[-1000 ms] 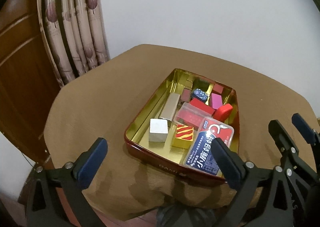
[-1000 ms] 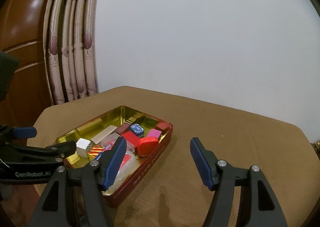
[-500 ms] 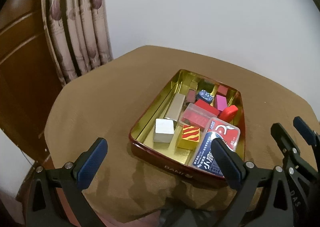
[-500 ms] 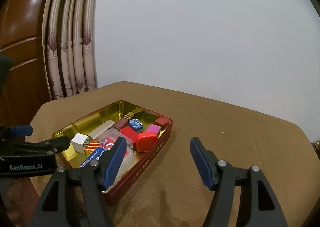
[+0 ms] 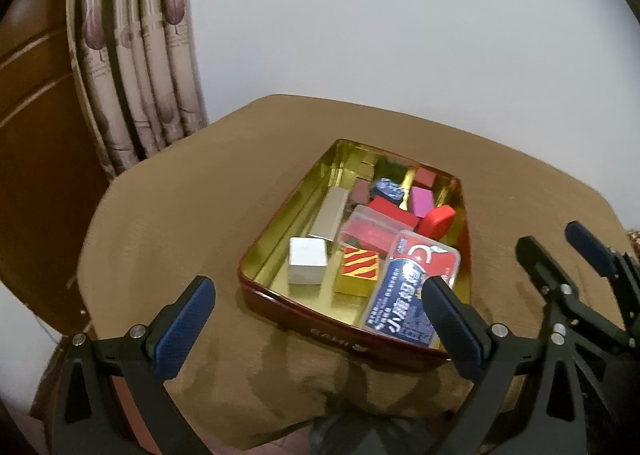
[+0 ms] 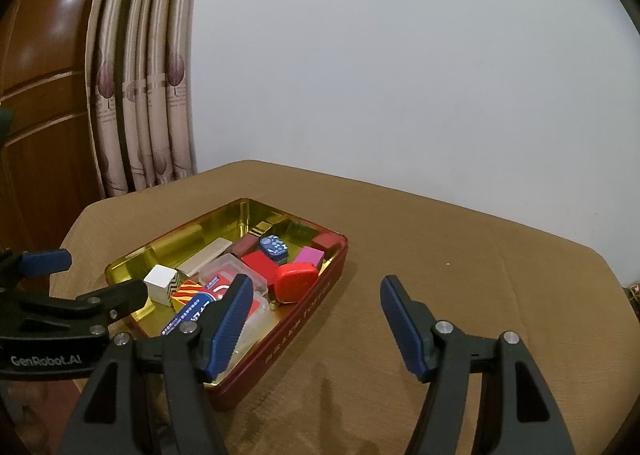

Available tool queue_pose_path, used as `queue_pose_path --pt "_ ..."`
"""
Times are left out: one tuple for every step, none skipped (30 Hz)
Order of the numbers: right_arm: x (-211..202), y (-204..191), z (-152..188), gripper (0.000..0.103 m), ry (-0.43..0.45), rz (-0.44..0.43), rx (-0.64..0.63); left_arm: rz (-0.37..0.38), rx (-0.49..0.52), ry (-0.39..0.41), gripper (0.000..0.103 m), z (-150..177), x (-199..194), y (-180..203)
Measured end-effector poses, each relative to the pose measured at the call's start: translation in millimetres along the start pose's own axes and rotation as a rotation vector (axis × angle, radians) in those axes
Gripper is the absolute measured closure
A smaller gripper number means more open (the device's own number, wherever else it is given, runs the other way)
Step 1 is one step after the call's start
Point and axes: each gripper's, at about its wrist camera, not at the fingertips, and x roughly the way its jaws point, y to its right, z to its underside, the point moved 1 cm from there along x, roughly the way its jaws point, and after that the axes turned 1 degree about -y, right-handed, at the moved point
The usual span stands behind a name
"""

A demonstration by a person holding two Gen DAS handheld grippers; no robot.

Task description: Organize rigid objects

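A red tin with a gold inside [image 5: 280, 215] [image 6: 304, 319] sits on the brown table. It holds several small objects: a white cube [image 5: 307, 266] [image 6: 160, 283], a red-and-yellow striped box [image 5: 358, 270], a blue-and-red gum box [image 5: 408, 295], a red oval case [image 5: 437, 219] [image 6: 295, 281], a pink block [image 5: 422, 202] and a blue patterned piece [image 6: 273, 245]. My left gripper [image 5: 320, 325] is open and empty, just short of the tin's near wall. My right gripper [image 6: 316, 321] is open and empty, over the tin's right edge.
The table [image 6: 460, 255] is covered in brown cloth and has bare room to the right of the tin. Curtains [image 5: 140, 55] and a wooden door [image 5: 36, 135] stand at the back left. A white wall is behind. The right gripper shows in the left wrist view [image 5: 568, 267].
Both grippers have drawn back and risen slightly, so the tin sits lower and farther in each view. Both stay open. Nothing in the tin has moved.
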Motion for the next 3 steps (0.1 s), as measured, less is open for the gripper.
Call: queue_pose_path --pt "-0.2 0.2 -0.2 0.035 0.002 0.0 0.0 -0.002 0.004 0.013 0.001 -0.5 -3.0 0.8" --pt "-0.3 0.4 -0.6 0.035 0.003 0.003 0.0 0.002 0.003 0.015 0.001 -0.7 -3.9 1.2" --pt "-0.6 0.6 -0.9 0.035 0.005 0.005 -0.001 0.008 0.001 0.004 0.001 -1.6 -3.9 1.4"
